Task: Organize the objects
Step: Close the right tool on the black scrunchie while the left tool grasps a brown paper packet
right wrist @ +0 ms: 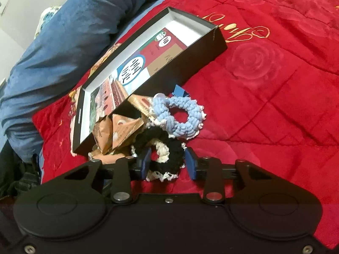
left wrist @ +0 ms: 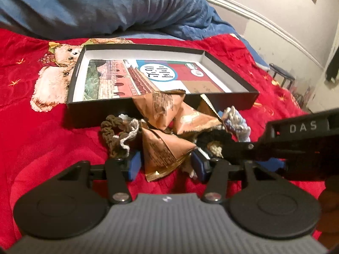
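Note:
A shallow black box (left wrist: 163, 108) (right wrist: 190, 63) with a printed card inside lies on the red bedspread. In front of it is a pile: brown triangular snack packets (left wrist: 165, 154) (right wrist: 122, 131), a brown crochet scrunchie (left wrist: 116, 135), a light blue scrunchie (right wrist: 180, 116) (left wrist: 237, 124) and a black-and-cream scrunchie (right wrist: 167, 156). My left gripper (left wrist: 167, 165) is open with its blue pads either side of the nearest brown packet. My right gripper (right wrist: 168, 164) is open around the black-and-cream scrunchie; it also shows in the left wrist view (left wrist: 296, 146), entering from the right.
A blue quilt (left wrist: 106, 6) (right wrist: 63, 53) is heaped behind the box. The red bedspread (right wrist: 264, 84) stretches to the right. A white bed frame (left wrist: 254, 17) and a small stool (left wrist: 281, 76) stand beyond the bed's edge.

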`<state>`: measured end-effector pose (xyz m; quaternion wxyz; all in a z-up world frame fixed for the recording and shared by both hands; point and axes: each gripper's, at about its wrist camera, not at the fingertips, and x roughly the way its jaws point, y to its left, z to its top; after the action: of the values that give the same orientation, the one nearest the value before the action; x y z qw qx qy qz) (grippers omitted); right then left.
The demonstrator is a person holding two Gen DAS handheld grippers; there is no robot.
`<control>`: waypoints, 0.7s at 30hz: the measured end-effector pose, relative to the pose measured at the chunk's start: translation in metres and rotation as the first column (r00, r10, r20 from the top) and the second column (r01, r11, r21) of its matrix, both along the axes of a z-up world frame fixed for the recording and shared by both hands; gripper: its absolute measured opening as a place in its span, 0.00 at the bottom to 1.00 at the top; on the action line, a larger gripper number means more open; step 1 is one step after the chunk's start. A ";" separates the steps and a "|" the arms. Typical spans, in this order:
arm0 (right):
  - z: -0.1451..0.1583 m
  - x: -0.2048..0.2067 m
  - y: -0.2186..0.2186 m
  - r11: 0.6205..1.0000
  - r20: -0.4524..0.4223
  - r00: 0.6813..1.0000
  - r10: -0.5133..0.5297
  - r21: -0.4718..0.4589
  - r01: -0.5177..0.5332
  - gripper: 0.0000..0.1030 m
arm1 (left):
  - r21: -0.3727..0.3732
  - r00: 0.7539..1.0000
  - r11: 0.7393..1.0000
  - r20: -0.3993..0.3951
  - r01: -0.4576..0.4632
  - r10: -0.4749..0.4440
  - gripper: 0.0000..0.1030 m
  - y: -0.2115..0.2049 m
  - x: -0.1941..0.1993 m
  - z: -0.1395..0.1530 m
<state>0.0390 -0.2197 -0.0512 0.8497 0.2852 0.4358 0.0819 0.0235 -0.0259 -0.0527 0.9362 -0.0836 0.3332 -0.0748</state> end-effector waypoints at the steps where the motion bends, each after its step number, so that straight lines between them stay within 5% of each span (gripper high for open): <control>1: -0.001 0.000 -0.001 1.000 0.004 1.000 -0.008 0.003 0.008 0.29 | -0.009 1.000 1.000 -0.005 -0.008 0.008 0.61 0.000 0.002 0.000; 4: -0.004 0.001 -0.006 0.999 0.007 0.999 -0.037 0.015 0.037 0.26 | -0.025 1.000 0.999 -0.013 -0.020 0.019 0.59 0.000 0.005 -0.002; 11: -0.012 0.007 -0.007 0.999 0.009 1.000 -0.022 0.045 0.022 0.16 | 0.010 1.000 1.000 -0.015 0.012 -0.012 0.34 -0.004 0.003 -0.002; 21: 0.004 -0.014 0.002 1.000 0.078 0.997 -0.013 0.019 0.011 0.12 | 0.084 1.000 0.996 0.003 -0.020 0.020 0.29 -0.006 -0.012 0.007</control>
<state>0.0254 -0.2178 -0.0477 0.8639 0.2922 0.3999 0.0918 0.0111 -0.0322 -0.0457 0.9399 -0.0476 0.3341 -0.0517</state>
